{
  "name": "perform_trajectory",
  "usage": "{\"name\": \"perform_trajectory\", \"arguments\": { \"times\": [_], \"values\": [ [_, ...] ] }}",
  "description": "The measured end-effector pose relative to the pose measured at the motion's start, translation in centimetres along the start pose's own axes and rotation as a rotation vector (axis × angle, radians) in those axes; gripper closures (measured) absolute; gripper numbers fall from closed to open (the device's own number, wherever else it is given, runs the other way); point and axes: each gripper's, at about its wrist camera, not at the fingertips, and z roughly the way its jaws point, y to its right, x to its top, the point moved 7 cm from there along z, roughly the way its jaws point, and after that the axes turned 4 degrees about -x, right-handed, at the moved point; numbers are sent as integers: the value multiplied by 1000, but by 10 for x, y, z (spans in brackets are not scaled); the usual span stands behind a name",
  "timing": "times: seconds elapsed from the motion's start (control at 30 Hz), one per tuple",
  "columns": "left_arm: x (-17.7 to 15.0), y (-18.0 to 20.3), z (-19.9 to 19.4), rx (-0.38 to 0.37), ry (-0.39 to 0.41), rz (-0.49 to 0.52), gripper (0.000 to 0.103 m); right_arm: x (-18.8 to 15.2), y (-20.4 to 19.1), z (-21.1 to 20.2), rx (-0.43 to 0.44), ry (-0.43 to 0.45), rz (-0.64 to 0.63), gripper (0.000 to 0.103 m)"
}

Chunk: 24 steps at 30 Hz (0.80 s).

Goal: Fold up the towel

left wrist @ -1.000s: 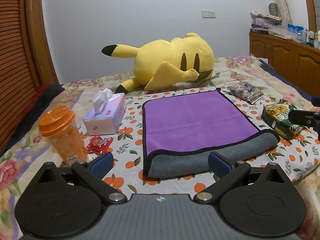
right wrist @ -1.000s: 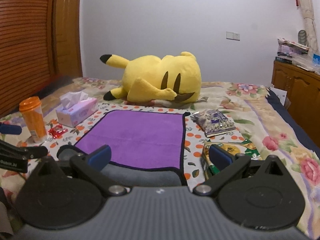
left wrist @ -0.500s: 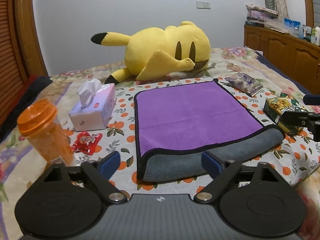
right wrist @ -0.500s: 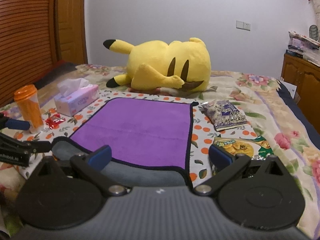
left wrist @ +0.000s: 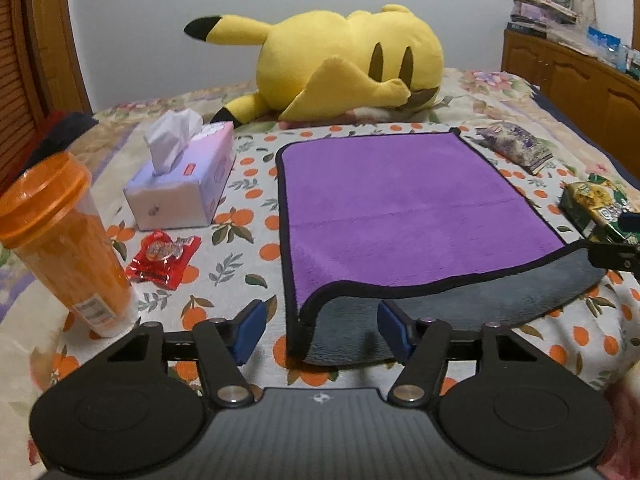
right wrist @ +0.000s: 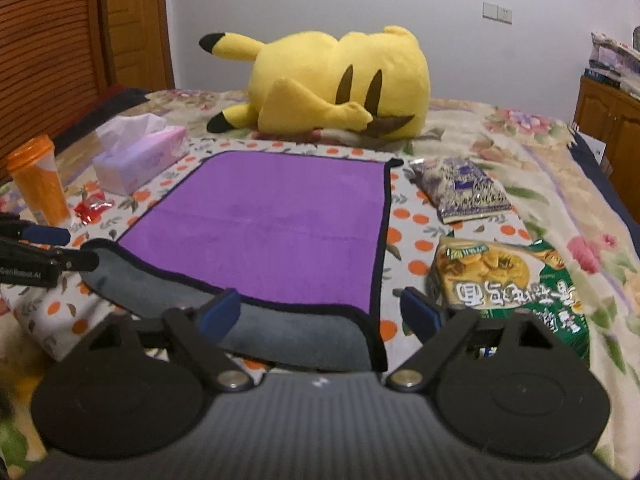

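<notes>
A purple towel (left wrist: 404, 208) with a black hem and grey underside lies flat on the bed; it also shows in the right wrist view (right wrist: 272, 224). Its near edge is turned over, grey side up. My left gripper (left wrist: 318, 330) is open, its jaws astride the near left corner of the grey fold. My right gripper (right wrist: 320, 314) is open, its jaws astride the near right corner. Each gripper's tip shows at the edge of the other's view.
On the left stand an orange tumbler (left wrist: 60, 240), a tissue box (left wrist: 184, 184) and a red wrapper (left wrist: 164, 254). On the right lie a purple snack bag (right wrist: 464, 190) and a green noodle packet (right wrist: 512, 284). A yellow plush (left wrist: 344, 64) lies behind the towel.
Both grippers have dropped lower and moved forward to the towel's near corners. The towel has not moved.
</notes>
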Motion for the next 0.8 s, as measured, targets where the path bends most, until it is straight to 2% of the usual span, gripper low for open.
{"name": "perform_trajectory", "arguments": {
  "times": [0.2, 0.27, 0.4, 0.53, 0.67, 0.8],
  "values": [
    [1, -10, 13, -18, -24, -38, 42, -3, 7, 8, 19, -36, 34, 20],
    [0, -12, 16, -26, -30, -46, 45, -4, 9, 11, 26, -48, 41, 21],
    [-3, -13, 21, -44, -53, -61, 58, -7, 12, 16, 45, -73, 64, 24],
    [-6, -13, 24, -57, -69, -75, 62, -10, 16, 23, 65, -103, 87, 25],
    [-7, -14, 24, -58, -75, -77, 63, -13, 19, 29, 78, -129, 98, 33],
    [-7, -14, 24, -68, -82, -86, 67, -16, 19, 30, 106, -153, 111, 42]
  ]
}}
